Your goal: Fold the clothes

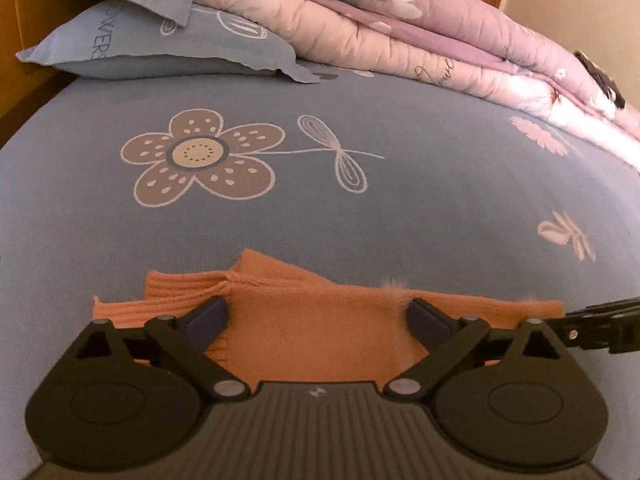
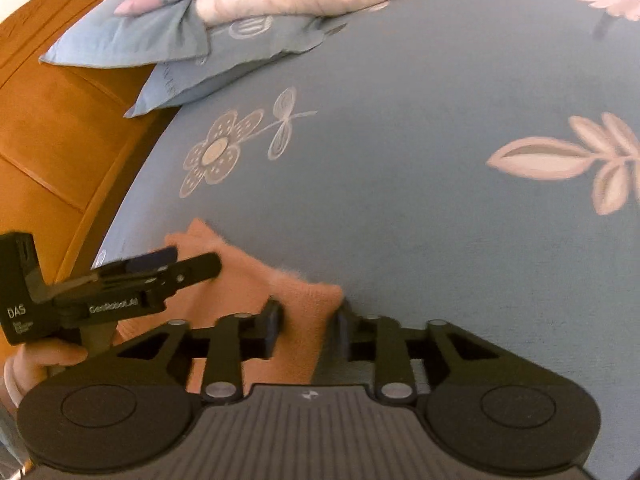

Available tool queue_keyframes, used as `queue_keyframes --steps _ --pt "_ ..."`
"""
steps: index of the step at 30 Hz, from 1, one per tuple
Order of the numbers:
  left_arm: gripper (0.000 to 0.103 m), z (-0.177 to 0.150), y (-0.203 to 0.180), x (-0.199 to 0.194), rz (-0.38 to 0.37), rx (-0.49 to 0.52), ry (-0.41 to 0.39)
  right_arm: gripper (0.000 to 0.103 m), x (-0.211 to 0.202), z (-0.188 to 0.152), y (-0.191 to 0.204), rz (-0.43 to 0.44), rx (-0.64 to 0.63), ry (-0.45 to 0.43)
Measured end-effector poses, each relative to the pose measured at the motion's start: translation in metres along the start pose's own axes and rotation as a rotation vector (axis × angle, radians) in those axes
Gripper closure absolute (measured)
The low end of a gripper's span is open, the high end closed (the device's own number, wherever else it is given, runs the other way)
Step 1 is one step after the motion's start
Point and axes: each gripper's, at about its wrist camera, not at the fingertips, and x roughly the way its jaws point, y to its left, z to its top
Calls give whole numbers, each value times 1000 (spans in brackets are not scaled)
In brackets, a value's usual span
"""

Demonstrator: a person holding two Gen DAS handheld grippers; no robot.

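An orange knit sweater [image 1: 320, 332] lies folded flat on the blue flowered bedsheet [image 1: 360, 208]. My left gripper [image 1: 316, 314] hovers over its ribbed edge with the jaws spread wide; the knit lies below and between them, and neither pad presses on it. In the right wrist view, my right gripper [image 2: 308, 326] stands part open around the sweater's [image 2: 248, 280] fuzzy right corner. The fabric sits between the pads without being clearly pinched. The left gripper [image 2: 188, 262] shows there side-on over the sweater's left end, and the right gripper [image 1: 576, 316] enters the left wrist view from the right.
A blue pillow [image 1: 168, 48] and a folded pink quilt [image 1: 400, 40] lie at the head of the bed. An orange wooden bed frame [image 2: 48, 128] runs along the left. A hand [image 2: 40, 364] holds the left gripper's handle.
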Motion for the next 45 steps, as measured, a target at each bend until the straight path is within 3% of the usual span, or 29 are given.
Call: queue_keyframes --steps 2,5,9,11,14,15,17,19,22,24,25,26,30,33,36,39,43,45 --pt "9 4 4 -20 -21 -29 -22 59 -18 1 3 -14 -14 -45" --pt "9 6 11 -59 -95 -63 -74 59 -41 1 10 55 -24 -123" --pt "8 -8 31 -87 -307 -231 -27 47 -18 5 20 309 10 -62" --pt "8 -25 36 -93 -350 -282 6 46 8 6 27 390 4 -18" --pt "8 -51 41 -92 -369 -356 41 48 41 10 29 368 -20 33" --pt "8 -59 44 -90 -369 -383 55 51 46 11 24 354 -19 40" --pt "9 -73 49 -82 -301 -412 93 79 49 13 13 345 -3 51" --pt "12 -79 55 -80 -257 -399 67 82 44 12 4 331 -11 42" --pt "13 -77 63 -82 -214 -411 47 80 29 12 0 303 -3 18" --pt "13 -72 66 -86 -186 -430 44 72 22 13 1 283 10 15" --pt "13 -70 67 -91 -195 -448 34 61 15 10 3 286 14 11" --pt "13 -68 65 -99 -207 -449 16 55 12 8 7 299 10 7" --pt "12 -75 46 -128 -335 -416 1 52 7 -12 30 403 -11 74" --pt "12 -92 33 -133 -418 -391 46 49 16 -33 41 392 -45 139" --pt "12 -114 37 -131 -374 -391 86 49 20 -43 32 350 -14 154" --pt "19 -130 56 -132 -321 -429 81 49 10 -43 21 297 10 131" --pt "21 -135 64 -151 -200 -449 70 49 -10 -45 17 229 9 120" --pt "19 -138 63 -164 -215 -498 42 46 -20 -48 25 244 6 108"
